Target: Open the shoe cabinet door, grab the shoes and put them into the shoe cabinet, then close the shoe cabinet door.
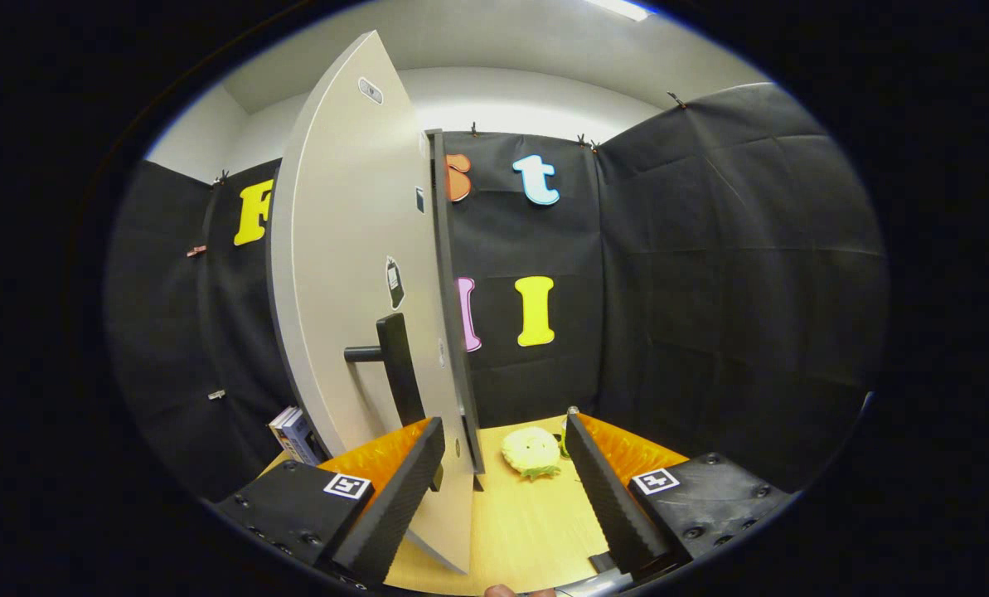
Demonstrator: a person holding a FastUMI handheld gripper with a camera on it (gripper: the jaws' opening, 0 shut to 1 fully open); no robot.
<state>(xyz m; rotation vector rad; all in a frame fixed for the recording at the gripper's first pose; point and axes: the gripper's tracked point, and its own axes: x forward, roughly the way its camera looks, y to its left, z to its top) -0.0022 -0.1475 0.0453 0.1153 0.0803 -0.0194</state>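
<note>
1. Gripper view: the gripper [506, 464] is spread wide, grasping nothing.
2. The shoe cabinet door [353, 274] stands ajar, its lower edge between the fingers, handle [396, 365] facing left.
3. A yellow plush slipper [531, 452] lies on the wooden table [527, 531] just ahead.

Matt smooth cabinet door [336, 274], wood-grain table [527, 522]

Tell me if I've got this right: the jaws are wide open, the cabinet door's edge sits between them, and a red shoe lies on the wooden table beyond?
Not quite. The gripper view shows the thing on the wooden table is a pale yellow shoe, not red. The rest holds: the gripper has its jaws wide open, with the cabinet door edge between them.
</note>
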